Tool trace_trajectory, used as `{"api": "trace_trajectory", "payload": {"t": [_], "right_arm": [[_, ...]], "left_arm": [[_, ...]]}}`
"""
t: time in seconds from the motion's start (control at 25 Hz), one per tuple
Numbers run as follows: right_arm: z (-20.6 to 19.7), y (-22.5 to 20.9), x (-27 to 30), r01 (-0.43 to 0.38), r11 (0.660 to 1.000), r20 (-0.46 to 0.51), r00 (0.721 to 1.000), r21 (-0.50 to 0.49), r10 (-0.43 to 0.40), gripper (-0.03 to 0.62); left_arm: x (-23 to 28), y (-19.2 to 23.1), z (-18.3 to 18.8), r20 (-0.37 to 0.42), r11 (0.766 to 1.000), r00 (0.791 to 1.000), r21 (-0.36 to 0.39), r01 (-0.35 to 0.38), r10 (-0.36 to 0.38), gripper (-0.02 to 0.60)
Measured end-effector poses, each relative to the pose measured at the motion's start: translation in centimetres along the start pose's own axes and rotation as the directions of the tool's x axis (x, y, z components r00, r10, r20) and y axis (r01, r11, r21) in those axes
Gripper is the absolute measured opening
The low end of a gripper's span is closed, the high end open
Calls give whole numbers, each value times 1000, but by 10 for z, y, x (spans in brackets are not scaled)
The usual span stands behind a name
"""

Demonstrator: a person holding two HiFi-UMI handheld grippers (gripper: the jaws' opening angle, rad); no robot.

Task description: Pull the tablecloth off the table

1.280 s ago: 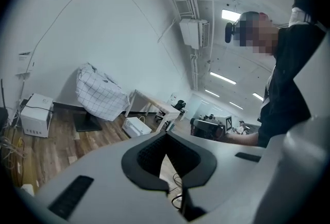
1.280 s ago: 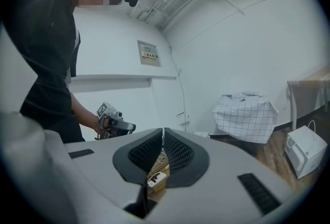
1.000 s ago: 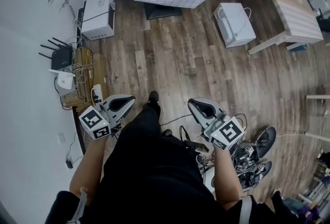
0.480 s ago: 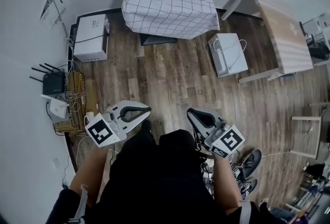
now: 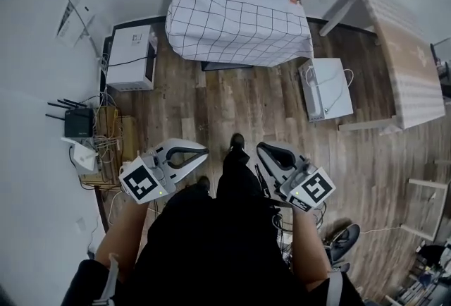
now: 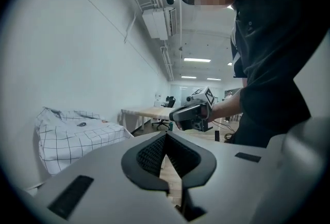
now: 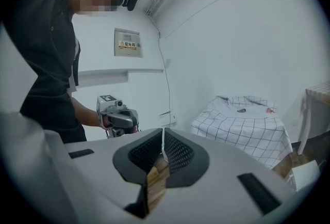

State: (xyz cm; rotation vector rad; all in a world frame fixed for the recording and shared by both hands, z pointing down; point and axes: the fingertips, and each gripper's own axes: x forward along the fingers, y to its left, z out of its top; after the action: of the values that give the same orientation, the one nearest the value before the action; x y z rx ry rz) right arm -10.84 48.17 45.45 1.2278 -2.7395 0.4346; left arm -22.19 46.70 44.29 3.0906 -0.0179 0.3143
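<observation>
A white tablecloth with a dark grid [image 5: 236, 12] drapes over a small table against the far wall, hanging down on all visible sides; it also shows as the tablecloth [image 6: 77, 138] and the tablecloth [image 7: 242, 127] in the gripper views. My left gripper [image 5: 203, 151] and right gripper [image 5: 262, 149] are held low in front of the person's body, well short of the table, tips turned toward each other. Both are shut with nothing between the jaws. Each gripper view shows the other gripper: the right gripper [image 6: 175, 113], the left gripper [image 7: 135, 114].
Wooden floor lies between me and the table. A white box [image 5: 130, 49] sits left of the table, another white box [image 5: 328, 89] to its right. A router [image 5: 74, 121] and tangled cables line the left wall. A long wooden table [image 5: 409, 65] stands at right. A shoe [image 5: 344, 241] lies near my feet.
The view has advanced toward the covered table, which now sits lower and fuller in the head view. Both grippers stay shut and keep their places in front of the body.
</observation>
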Motion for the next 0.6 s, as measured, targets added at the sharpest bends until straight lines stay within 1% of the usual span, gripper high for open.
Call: {"api": "trace_trajectory", "payload": {"t": [0.08, 0.2, 0.36, 0.48, 0.6], "right_arm": [[7, -32, 9, -32, 999, 1, 1000, -5, 32, 23], [25, -83, 22, -81, 997, 8, 997, -15, 81, 23], [50, -146, 27, -130, 991, 7, 991, -38, 130, 23], [67, -187, 33, -154, 986, 24, 987, -67, 156, 23], [74, -220, 39, -164, 984, 38, 985, -71, 167, 23]], "left_arm": [[19, 22, 3, -27, 1000, 999, 2, -21, 21, 8], [50, 60, 14, -46, 998, 997, -17, -58, 58, 8], [91, 99, 31, -82, 995, 992, -27, -96, 94, 8], [117, 125, 40, -103, 993, 988, -17, -115, 113, 8], [138, 143, 39, -163, 993, 980, 8, -114, 114, 8]]}}
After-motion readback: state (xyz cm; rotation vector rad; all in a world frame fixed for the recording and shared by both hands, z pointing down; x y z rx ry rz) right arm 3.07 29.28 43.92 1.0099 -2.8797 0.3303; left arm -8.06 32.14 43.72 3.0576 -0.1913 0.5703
